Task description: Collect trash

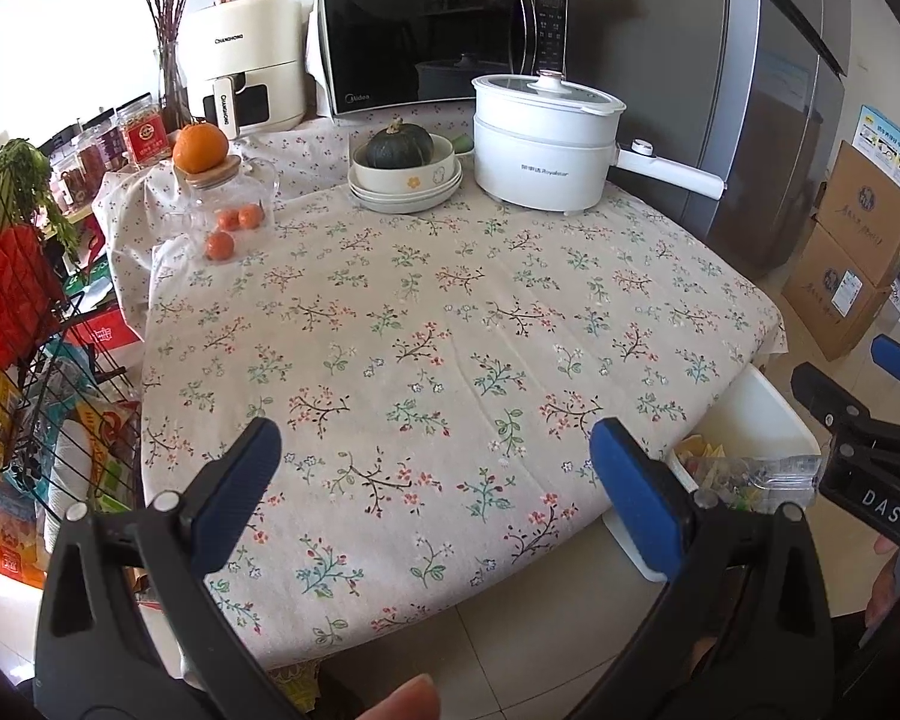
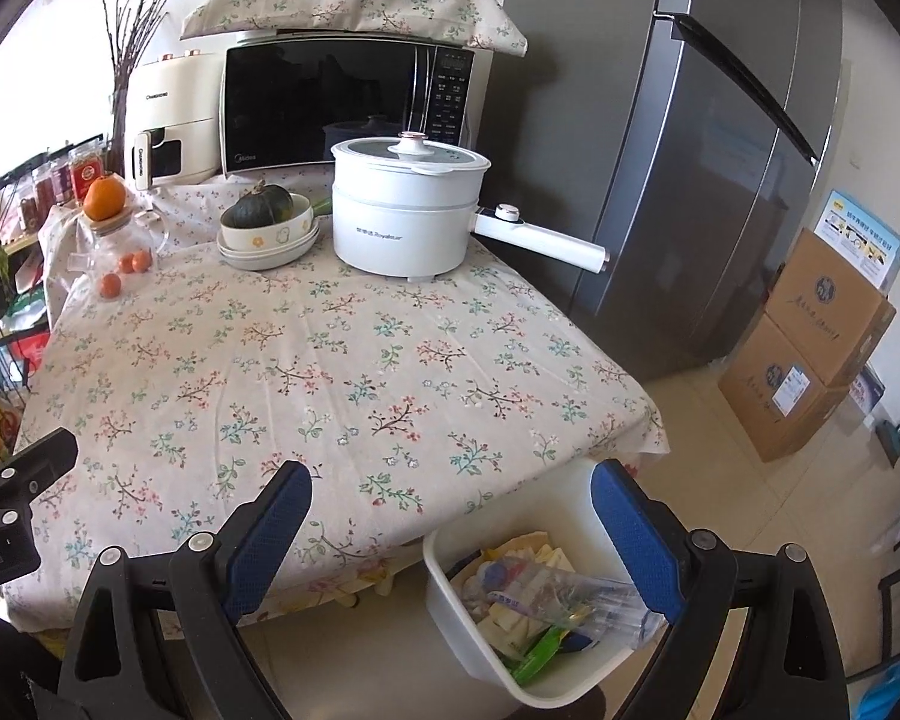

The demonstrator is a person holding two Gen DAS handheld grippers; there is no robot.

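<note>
Trash sits in white bin on floor by table corner: light, crinkly wrappers, pinch loose edge. Your left claw & right claw gape wide, holding nothing.

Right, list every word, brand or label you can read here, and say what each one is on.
"Midea": microwave, lower left corner.
"CHANGHONG": air fryer, on body and handle.
"Royalstar": white electric pot; characters before it unreadable.
"DAS": right gripper.
"bot.AI", cut off: left gripper.
Cardboard boxes, jars, trash in the white bin: print too blurred.
</note>
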